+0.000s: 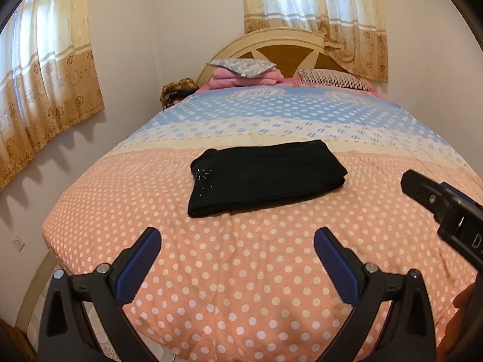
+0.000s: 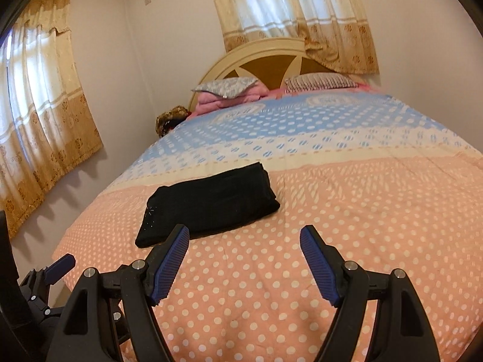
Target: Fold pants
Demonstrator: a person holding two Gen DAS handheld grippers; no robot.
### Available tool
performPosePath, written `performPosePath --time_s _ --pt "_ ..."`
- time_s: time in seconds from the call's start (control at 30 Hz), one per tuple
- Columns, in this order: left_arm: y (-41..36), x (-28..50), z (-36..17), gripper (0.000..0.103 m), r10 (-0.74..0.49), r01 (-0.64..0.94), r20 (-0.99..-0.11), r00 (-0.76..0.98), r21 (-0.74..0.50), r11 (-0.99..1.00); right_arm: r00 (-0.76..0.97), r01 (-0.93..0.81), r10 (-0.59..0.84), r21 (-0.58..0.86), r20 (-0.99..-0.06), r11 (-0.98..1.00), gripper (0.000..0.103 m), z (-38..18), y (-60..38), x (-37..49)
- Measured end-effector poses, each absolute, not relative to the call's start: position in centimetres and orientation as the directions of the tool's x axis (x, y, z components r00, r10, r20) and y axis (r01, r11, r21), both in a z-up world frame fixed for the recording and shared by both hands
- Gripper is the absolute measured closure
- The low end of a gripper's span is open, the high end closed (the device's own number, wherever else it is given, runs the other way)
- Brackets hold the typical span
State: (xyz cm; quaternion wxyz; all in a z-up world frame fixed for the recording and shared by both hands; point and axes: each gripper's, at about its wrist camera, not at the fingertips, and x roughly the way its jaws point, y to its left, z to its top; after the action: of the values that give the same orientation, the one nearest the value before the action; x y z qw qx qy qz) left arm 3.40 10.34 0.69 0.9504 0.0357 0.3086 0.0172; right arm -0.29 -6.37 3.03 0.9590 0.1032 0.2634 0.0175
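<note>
Black pants [image 1: 265, 178] lie folded into a compact rectangle on the polka-dot bedspread [image 1: 241, 271], with small sparkly studs near their left end. My left gripper [image 1: 237, 235] hovers open over the spread, short of the pants and touching nothing. In the right wrist view the pants [image 2: 208, 203] sit ahead and to the left, and my right gripper [image 2: 244, 232] stands open with only bedspread [image 2: 332, 211] between its blue pads [image 2: 317, 259]. The right gripper's black body [image 1: 437, 202] enters the left wrist view at the right edge.
Pillows and pink bedding [image 1: 244, 74] are stacked against the curved headboard [image 1: 286, 51]. Curtained windows [image 1: 45, 75] line the left and back walls. A brown patterned item [image 1: 176, 90] sits at the bed's far left corner. The left gripper's fingers [image 2: 60, 264] show at lower left.
</note>
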Motion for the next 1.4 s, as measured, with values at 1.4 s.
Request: performPosePath --time_s 1.4 --pt "11.0 1.7 2.1 0.0 0.117 -0.093 -0.519 0.846 0.071 0.993 0.899 -0.014 0.093 0.184 -0.427 0.983 0.025 4.5 -6.2 -4.3"
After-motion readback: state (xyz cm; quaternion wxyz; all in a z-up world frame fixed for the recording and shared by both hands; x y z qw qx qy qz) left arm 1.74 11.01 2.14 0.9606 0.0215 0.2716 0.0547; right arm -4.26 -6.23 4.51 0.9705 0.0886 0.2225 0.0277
